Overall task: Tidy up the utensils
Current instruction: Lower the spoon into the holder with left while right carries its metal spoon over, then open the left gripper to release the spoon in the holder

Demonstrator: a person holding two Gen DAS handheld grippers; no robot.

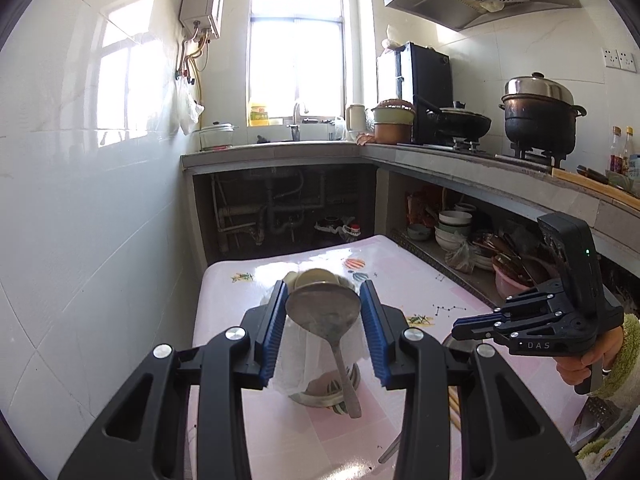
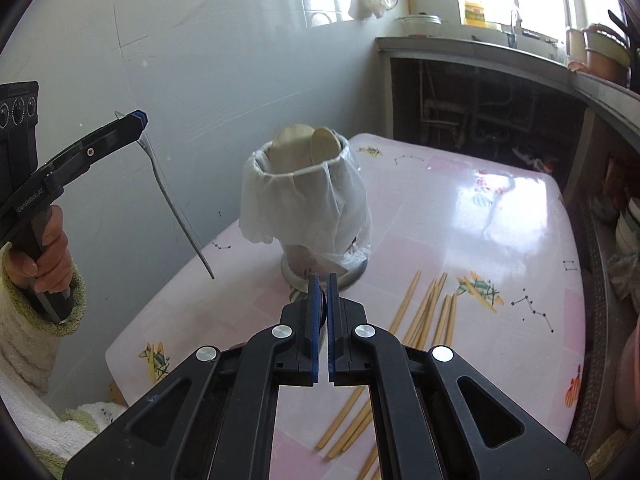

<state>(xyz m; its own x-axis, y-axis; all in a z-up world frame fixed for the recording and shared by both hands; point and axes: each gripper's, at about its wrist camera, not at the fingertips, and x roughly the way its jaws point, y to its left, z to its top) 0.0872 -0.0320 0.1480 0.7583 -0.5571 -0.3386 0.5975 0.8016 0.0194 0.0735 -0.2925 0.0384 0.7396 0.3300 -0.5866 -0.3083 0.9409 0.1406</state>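
The dull grey metal spoon [image 1: 324, 312] hangs in the air, bowl up and pinched between the blue ribbed pads of the left gripper [image 1: 325, 322], its thin handle trailing down toward the pink patterned tabletop [image 2: 460, 216]. Just beyond it stands the tall metal holder draped in a white plastic liner [image 2: 304, 204], with two pale wooden spoons [image 2: 308, 146] already poking out of its mouth. That looks like where this one belongs! The handle points downward, so the sensible move is to carry it over the rim, line the handle tip up with the gap beside the wooden spoons, and lower it before letting go. The loose liner could snag the tip, so come in from above, not across the rim. The right gripper [image 2: 323, 280] hovers low in front of the holder, jaws closed together with nothing between them. A scatter of light bamboo chopsticks [image 2: 424, 312] lies on the table near it, apparently still waiting to be sorted
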